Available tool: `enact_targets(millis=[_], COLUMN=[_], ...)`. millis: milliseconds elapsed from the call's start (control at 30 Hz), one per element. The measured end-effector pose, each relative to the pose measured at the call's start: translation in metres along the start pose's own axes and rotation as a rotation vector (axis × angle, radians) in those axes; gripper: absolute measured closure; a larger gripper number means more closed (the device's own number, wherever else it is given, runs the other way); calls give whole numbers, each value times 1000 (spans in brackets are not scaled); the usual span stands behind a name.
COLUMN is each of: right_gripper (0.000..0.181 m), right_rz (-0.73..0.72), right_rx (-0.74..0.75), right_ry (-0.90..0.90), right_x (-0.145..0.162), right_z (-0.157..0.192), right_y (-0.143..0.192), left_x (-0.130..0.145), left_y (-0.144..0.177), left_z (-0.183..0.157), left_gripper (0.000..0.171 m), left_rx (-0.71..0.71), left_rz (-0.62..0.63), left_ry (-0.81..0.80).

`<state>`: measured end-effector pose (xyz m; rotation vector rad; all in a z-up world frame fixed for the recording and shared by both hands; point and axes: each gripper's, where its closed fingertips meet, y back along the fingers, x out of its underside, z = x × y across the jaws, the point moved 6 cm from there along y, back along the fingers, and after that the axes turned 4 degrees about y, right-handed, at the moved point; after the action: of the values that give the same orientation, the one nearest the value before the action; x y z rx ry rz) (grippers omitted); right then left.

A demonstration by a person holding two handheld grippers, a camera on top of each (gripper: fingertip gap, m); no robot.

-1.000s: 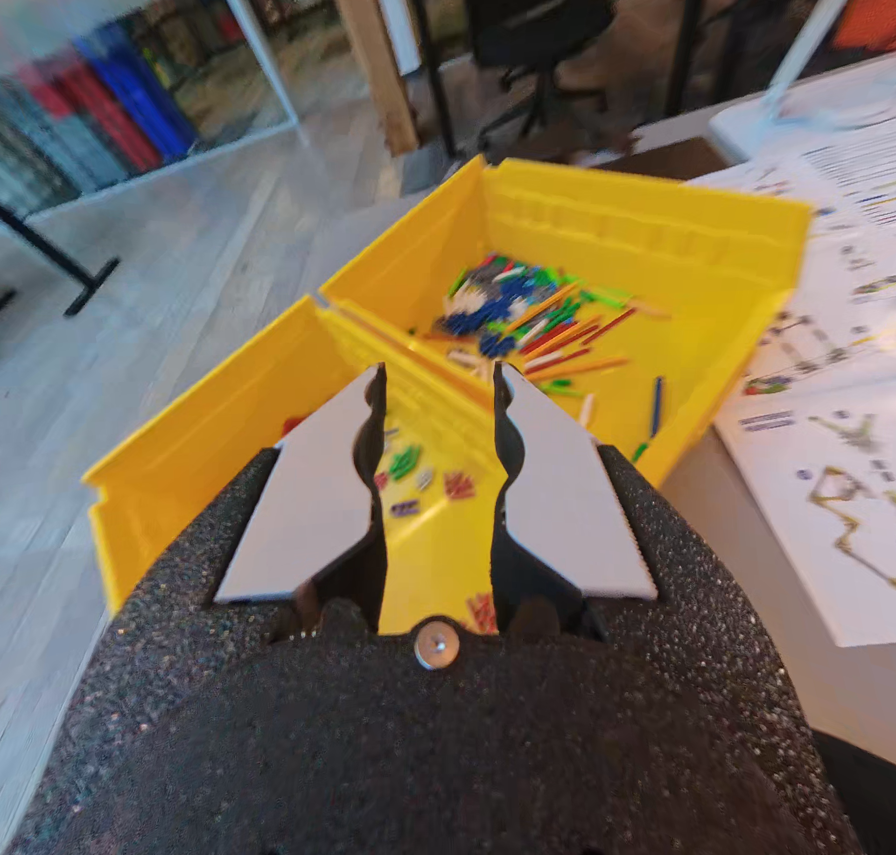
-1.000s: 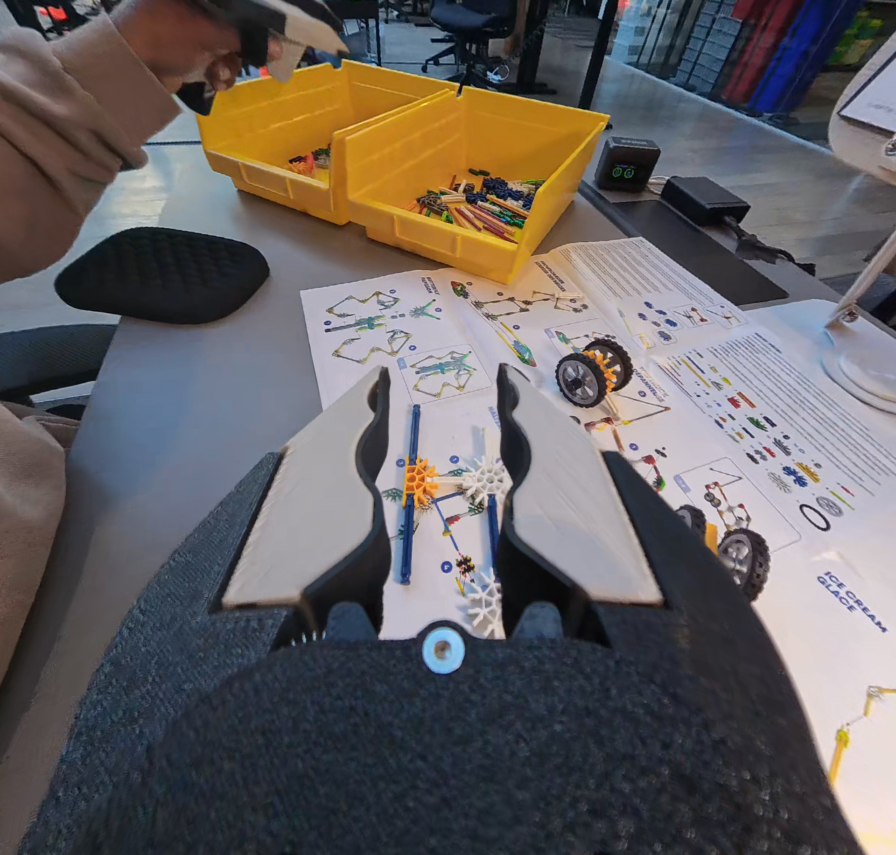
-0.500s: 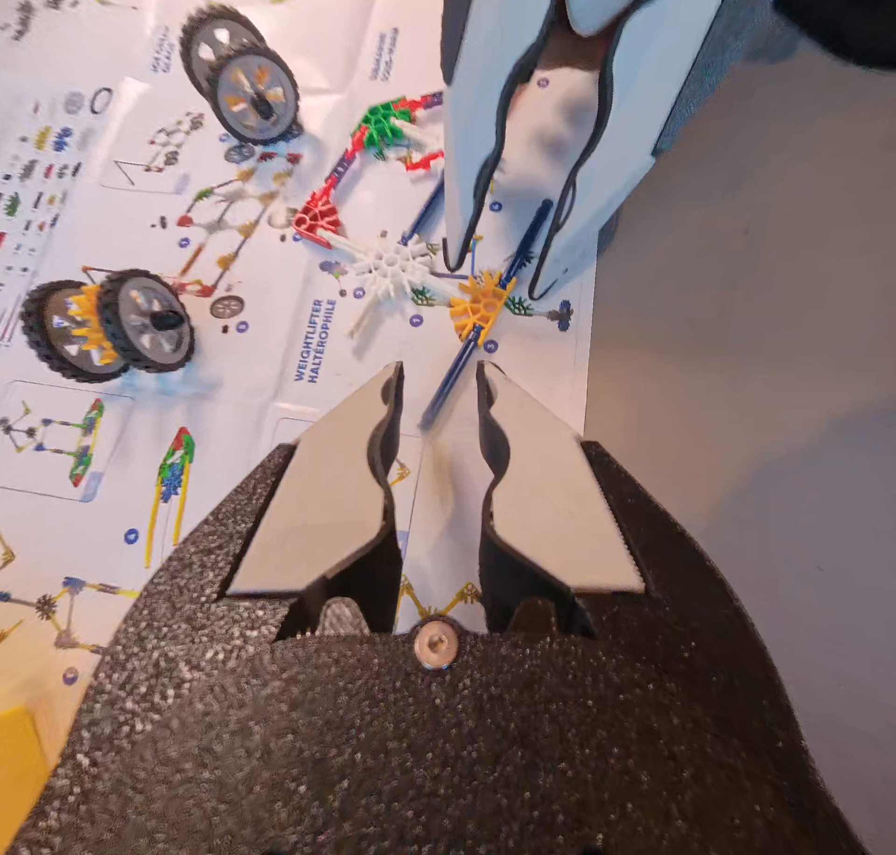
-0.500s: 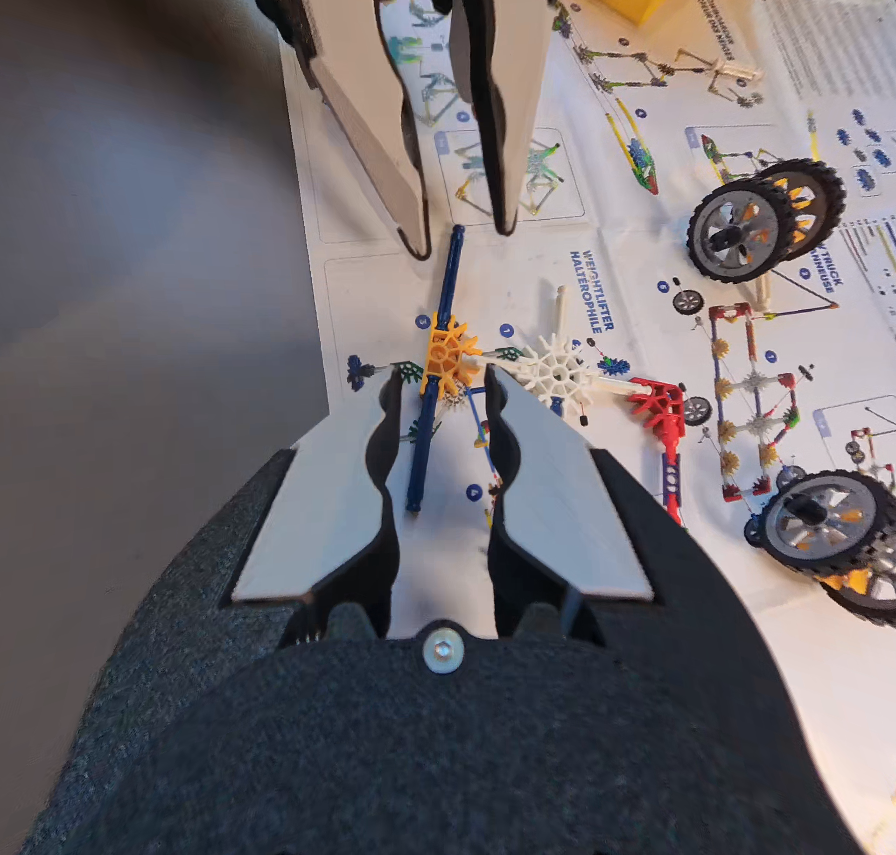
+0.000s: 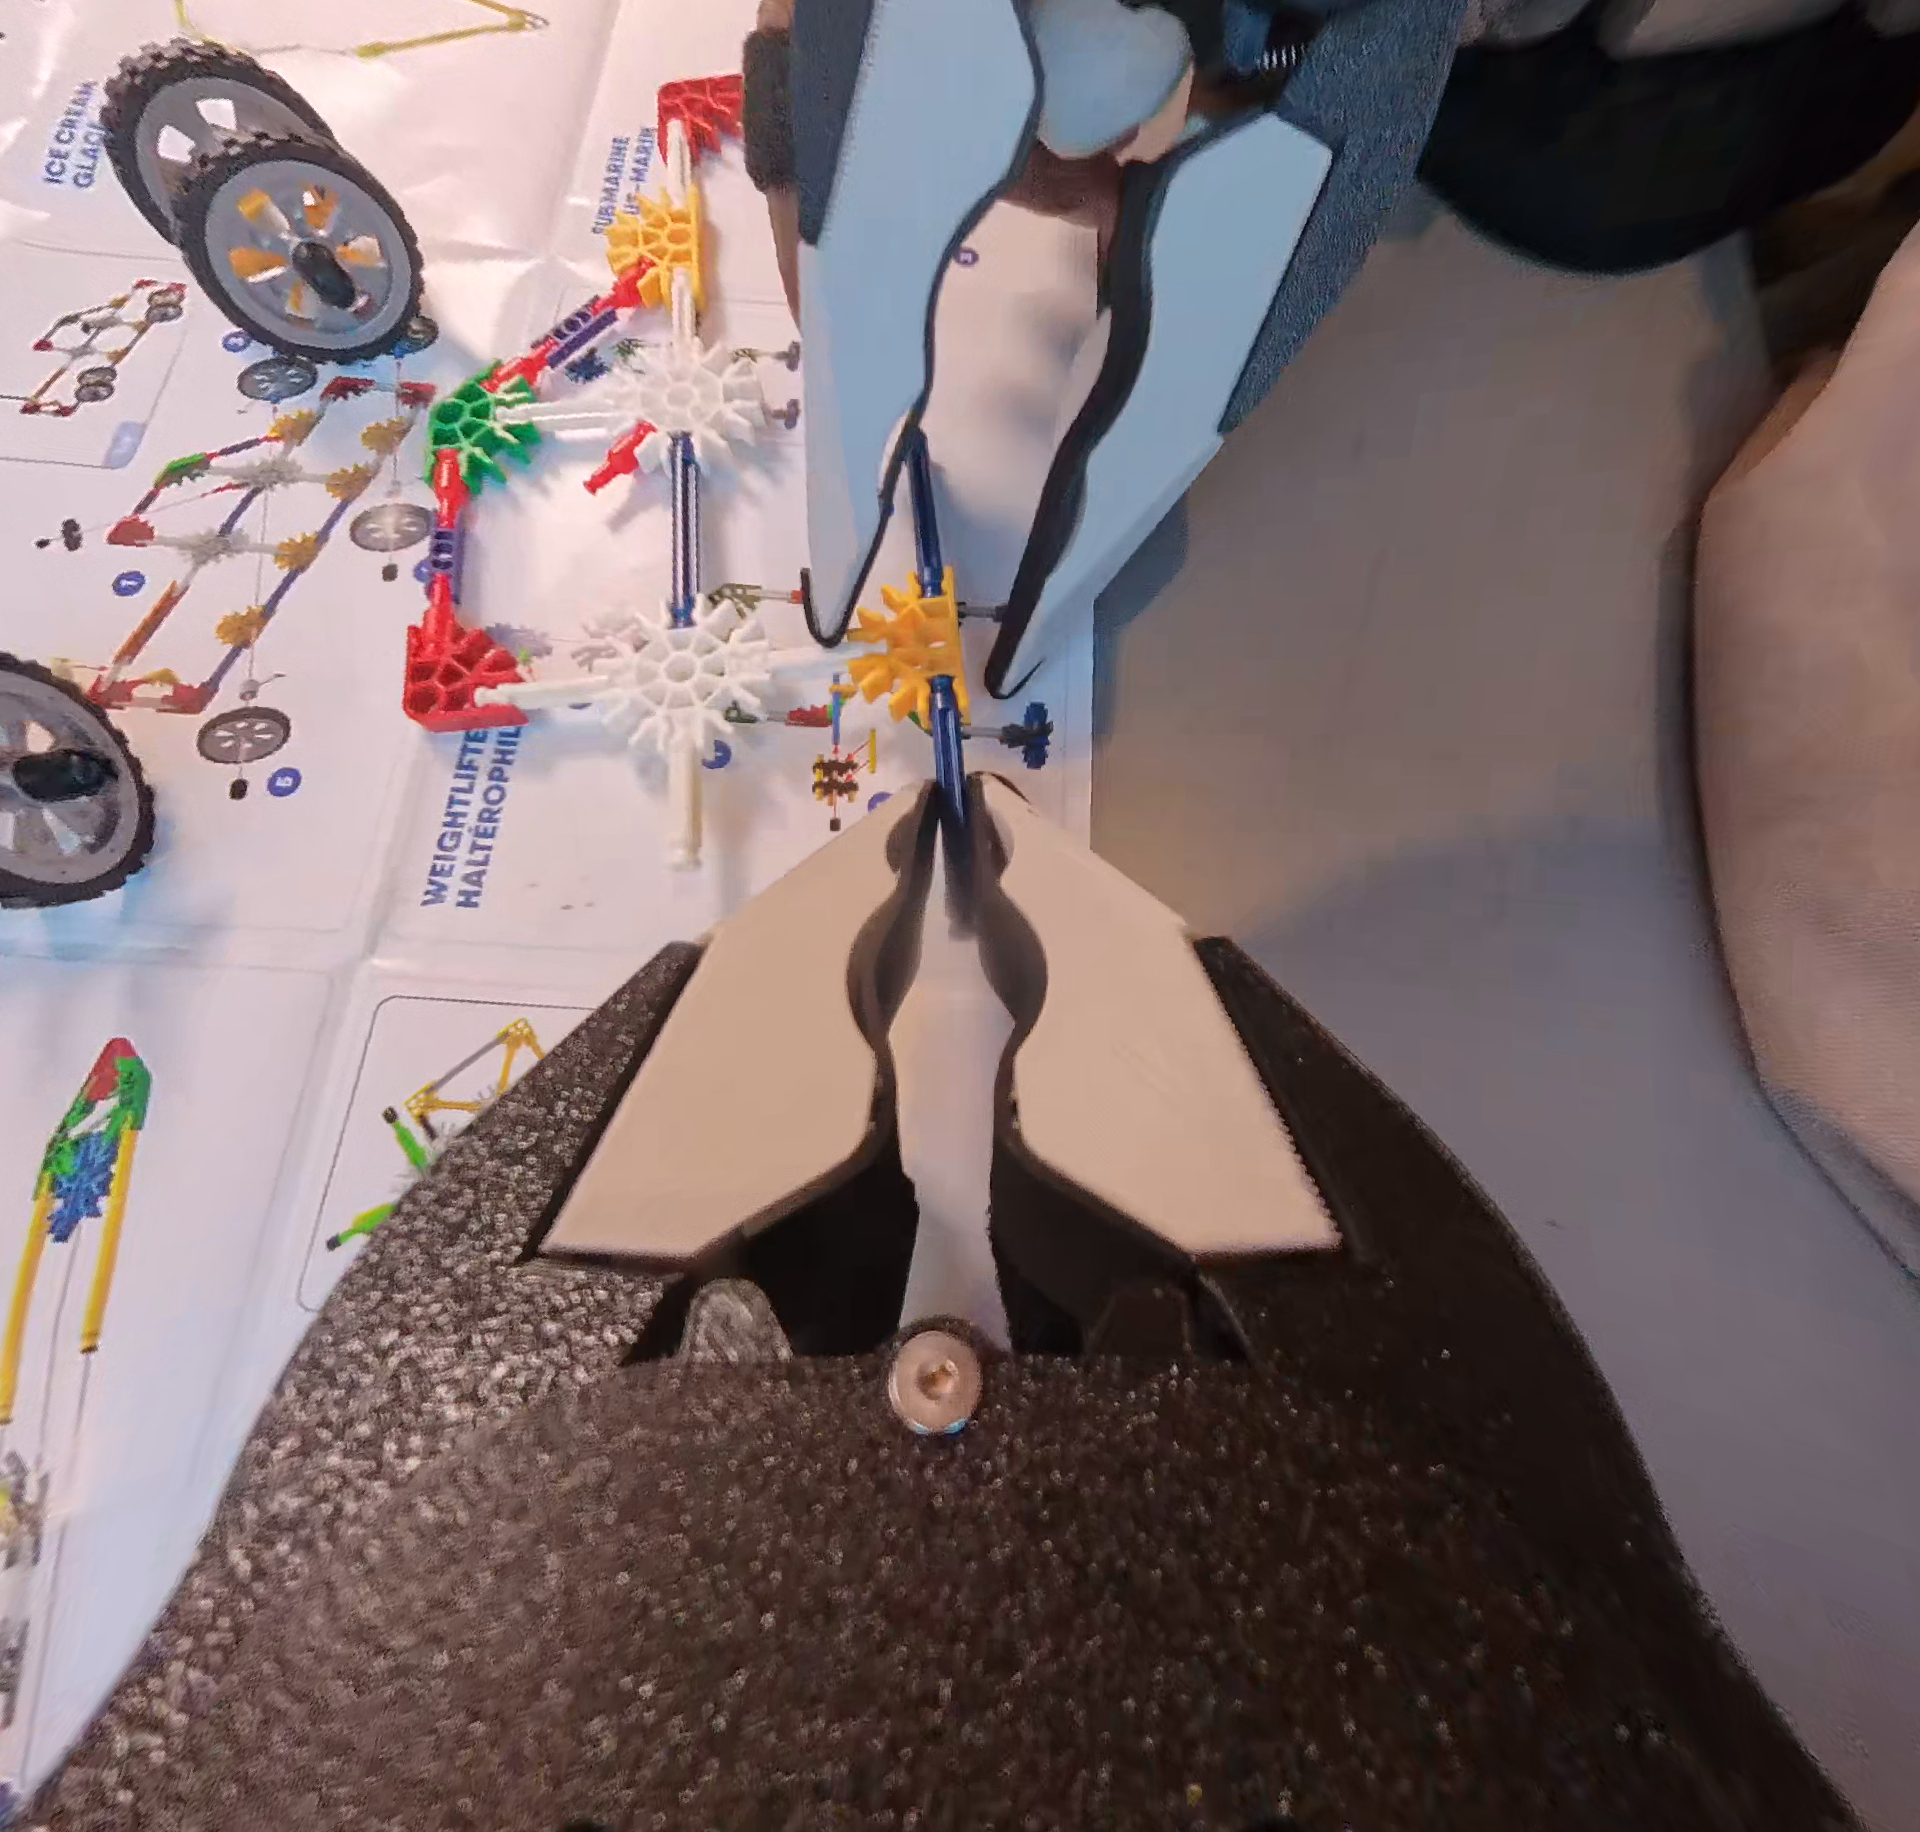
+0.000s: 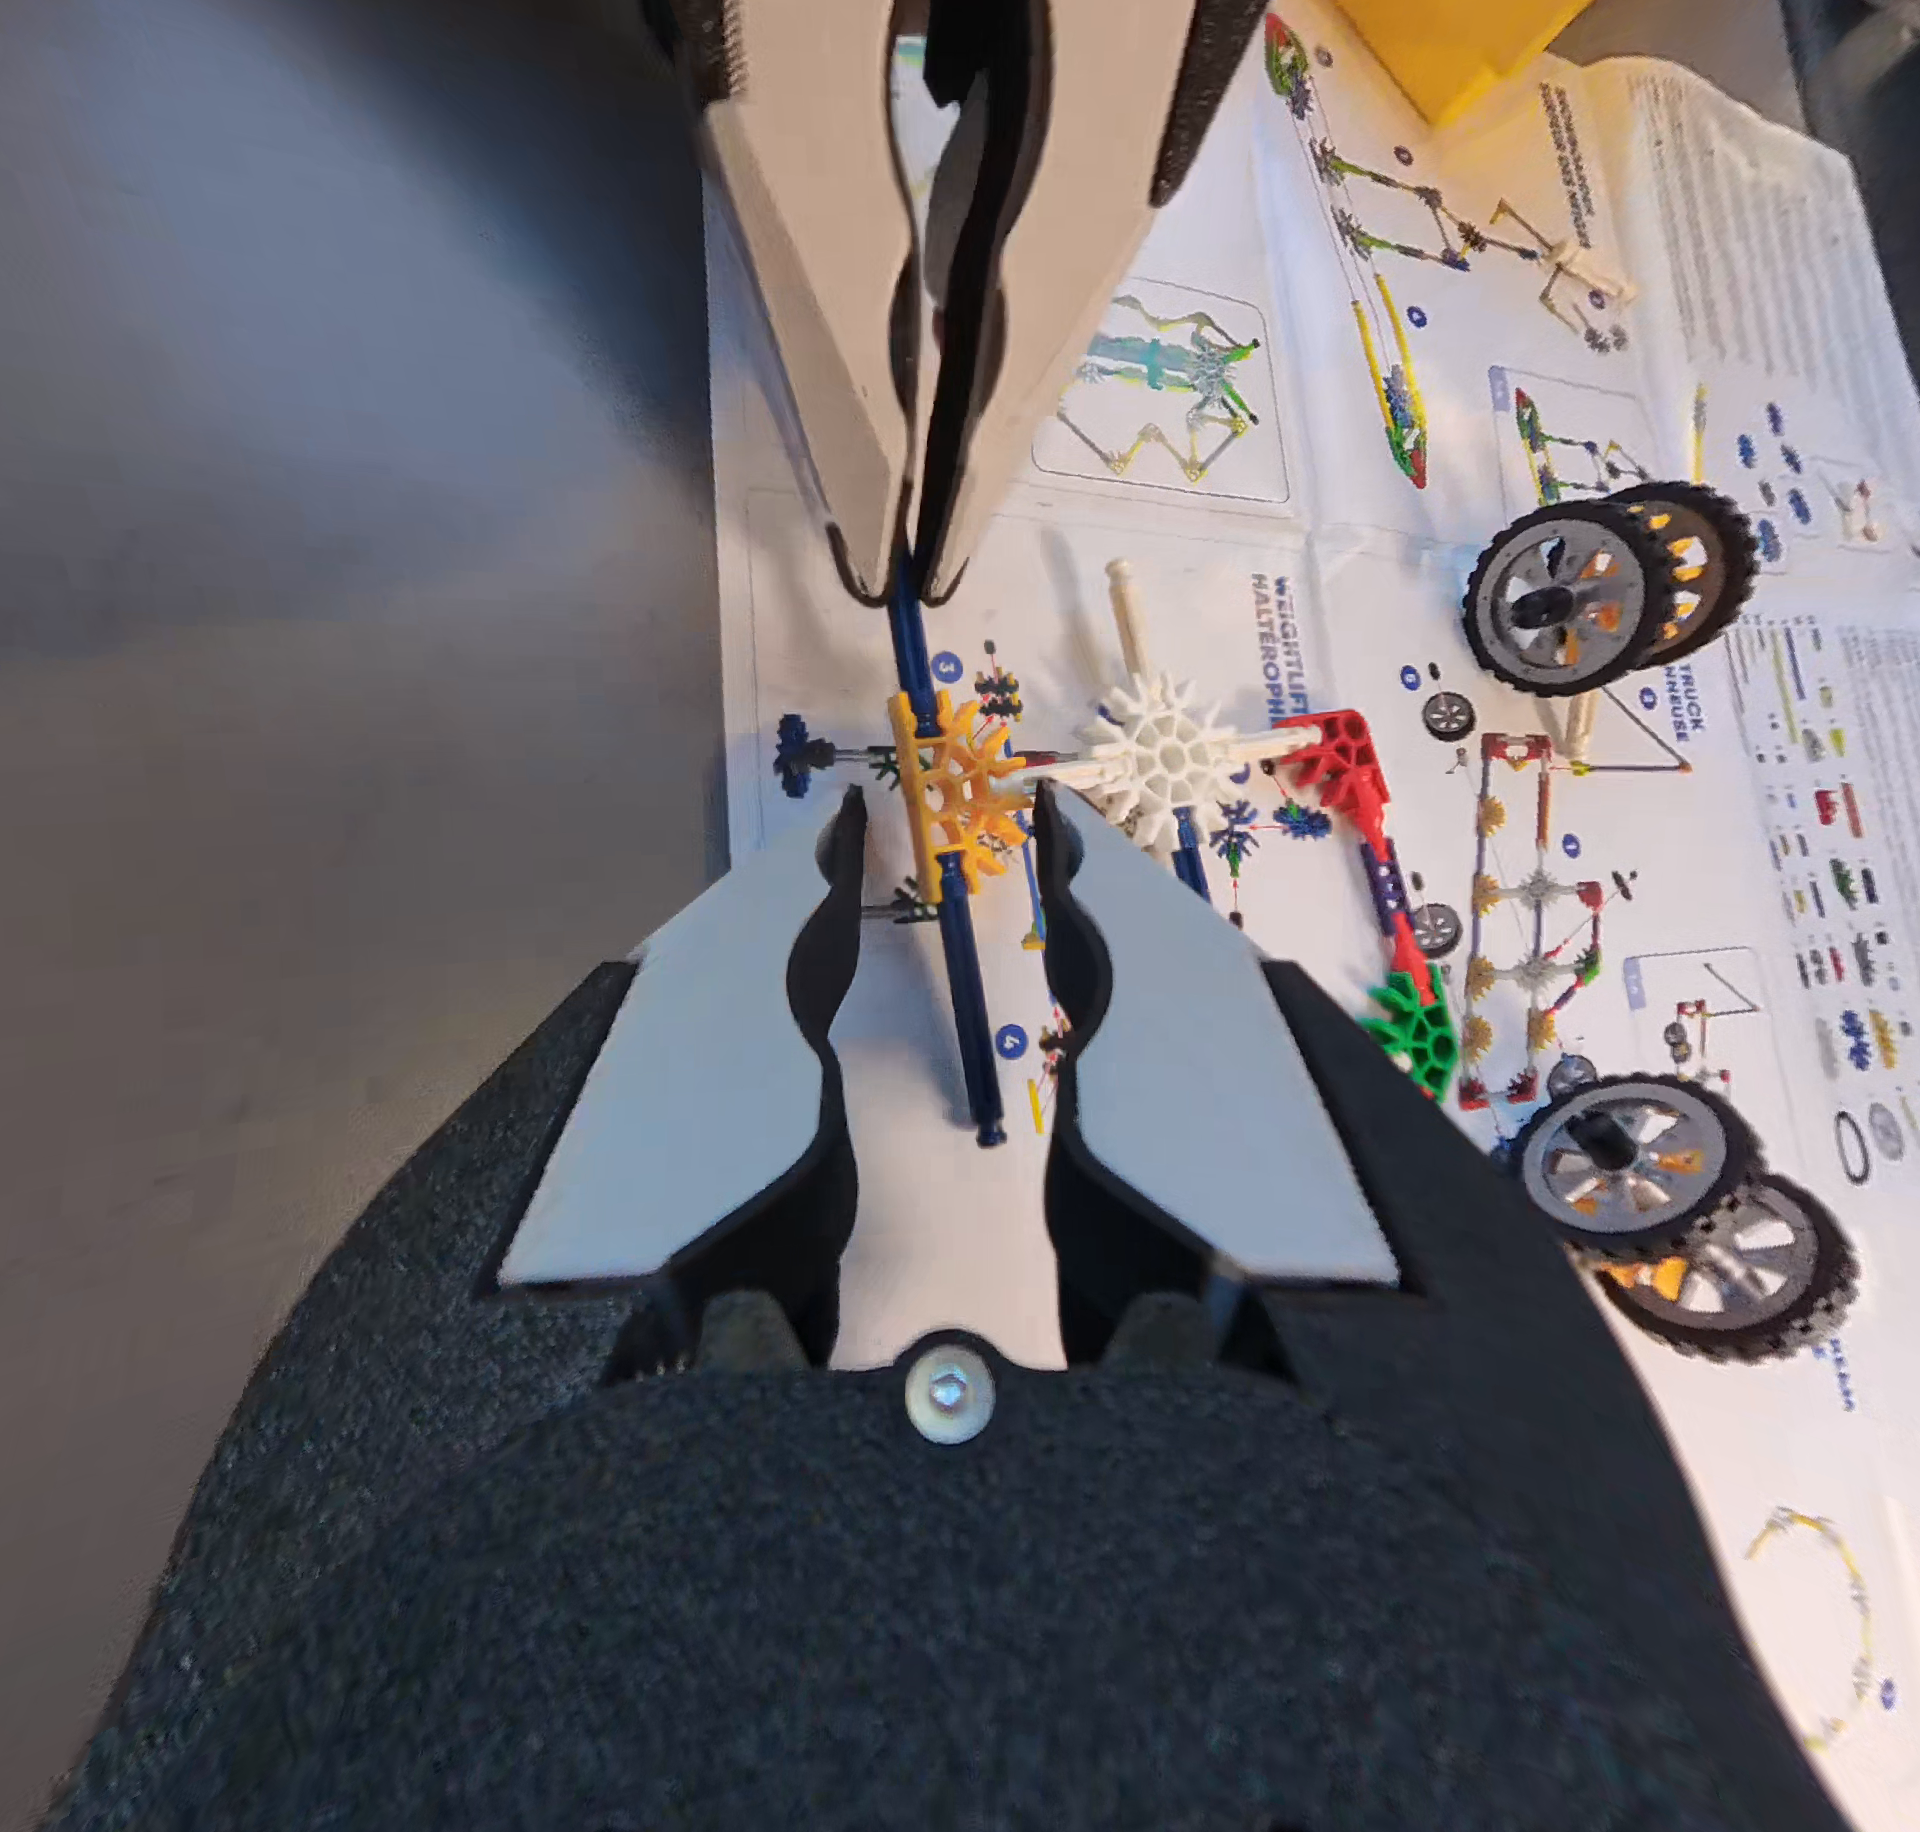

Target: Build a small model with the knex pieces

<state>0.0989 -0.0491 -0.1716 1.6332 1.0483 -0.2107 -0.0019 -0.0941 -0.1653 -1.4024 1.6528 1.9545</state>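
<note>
While the white printed instruction sheet (image 6: pixel 1195 432) carries the plastic rod-and-connector frame (image 5: pixel 665 577), the left gripper (image 5: pixel 951 795) pinches its dark blue rod (image 6: pixel 961 1003), seemingly steadying it; the right gripper (image 6: pixel 940 806), jaws wide, straddles the yellow snowflake connector (image 6: pixel 951 785).

Left gripper (image 5: pixel 948 803) fingers pinched together, right gripper (image 6: pixel 943 808) fingers apart, tips facing each other

Printed instruction sheet (image 6: pixel 1195 556) lying on a grey table (image 6: pixel 312 639).
Two wheel pairs (image 6: pixel 1600 593) rest on it (black tyres); yellow bin (image 6: pixel 1455 6) at its far edge.
</note>
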Motion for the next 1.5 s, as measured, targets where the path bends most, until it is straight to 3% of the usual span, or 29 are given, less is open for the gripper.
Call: enact_targets(millis=[200, 367, 533, 633, 900, 1067, 1167, 1333, 1500], right_gripper=[155, 170, 173, 173, 172, 172, 173, 175, 178], right_rz=[-89, -129, -133, -144, -144, -127, -146, -193, -230], right_rx=[182, 277, 280, 253, 243, 239, 260, 331, 391], right_ry=[210, 260, 194, 129, 31, 22, -57, -221, -305], right_x=[-10, -19, -23, -27, -29, -29, -32, -34, -37], right_z=[-4, -11, -15, -18, -23, -22, -27, -45, -56], right_y=[5, 8, 12, 14, 14, 13, 14, 17, 27], left_x=[-8, -11, -15, -18, -22, -22, -25, -33, -44], left_y=[16, 21, 20, 16, 20, 20, 23, 25, 20], left_z=[4, 8, 0, -1, 0, -5, -3, 10, 14], left_gripper=[169, 169, 161, 168, 160, 166, 168, 167, 169], left_rx=[157, 181, -15, -205, -504, -558, -571, -586, -455], left_rz=[-192, -262, -211, -150, -95, -49, -49, -182, -348], left_ry=[246, 300, 67, -77, -346, -464, -393, -133, 167])
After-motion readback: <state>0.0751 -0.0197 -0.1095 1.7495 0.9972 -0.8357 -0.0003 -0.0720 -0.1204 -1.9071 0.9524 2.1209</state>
